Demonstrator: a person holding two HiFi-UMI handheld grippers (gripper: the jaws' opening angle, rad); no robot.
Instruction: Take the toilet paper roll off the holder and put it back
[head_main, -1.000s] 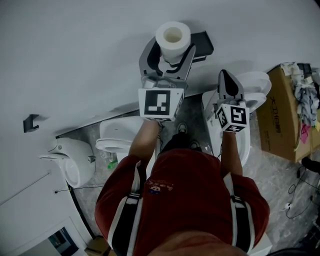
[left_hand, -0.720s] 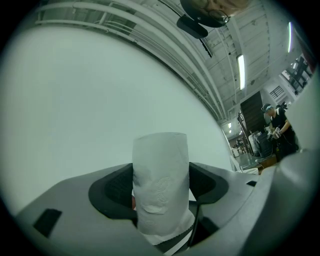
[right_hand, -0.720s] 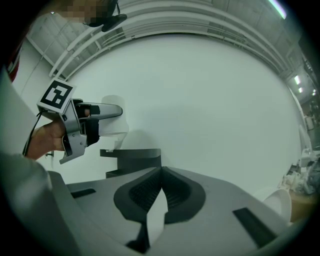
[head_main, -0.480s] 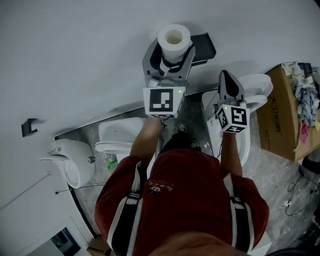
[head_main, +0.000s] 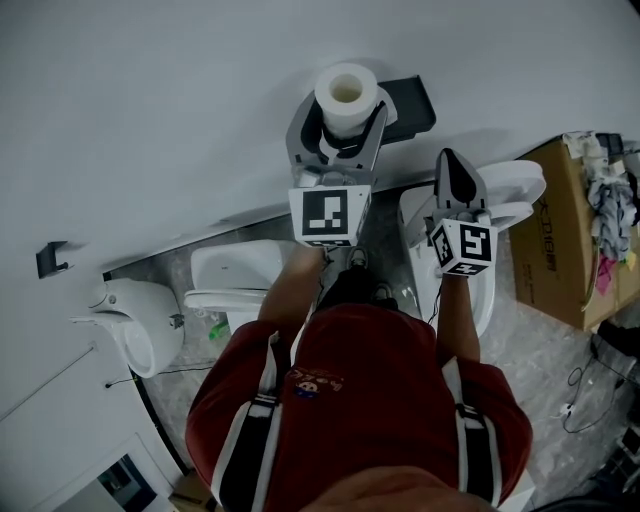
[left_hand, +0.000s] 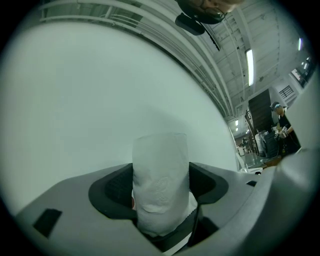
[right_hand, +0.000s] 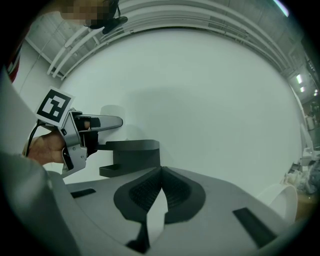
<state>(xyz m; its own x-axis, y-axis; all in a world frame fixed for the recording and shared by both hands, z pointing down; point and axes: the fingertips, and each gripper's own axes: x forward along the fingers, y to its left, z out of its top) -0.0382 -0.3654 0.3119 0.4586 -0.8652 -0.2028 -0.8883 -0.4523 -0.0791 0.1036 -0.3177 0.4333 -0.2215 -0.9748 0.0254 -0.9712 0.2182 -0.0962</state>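
Against a white wall (head_main: 150, 100), at upper centre, the left gripper (head_main: 347, 118) pinches an upright toilet paper roll (head_main: 346, 92) just left of the dark holder (head_main: 412, 98). The right gripper (head_main: 452, 165), right of centre, is pressed together and empty. Print on the cardboard box (head_main: 555, 235) is unreadable.

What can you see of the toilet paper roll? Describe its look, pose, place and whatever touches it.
The toilet paper roll is white, soft-looking embossed paper, wound thick around a hollow core whose open end faces the head camera. It looks nearly full. It sits between the jaws of the left gripper, whose dark ribbed pads press on its two sides. It is held before the pale wall, beside the dark holder, not on it. Nothing else appears to touch it.
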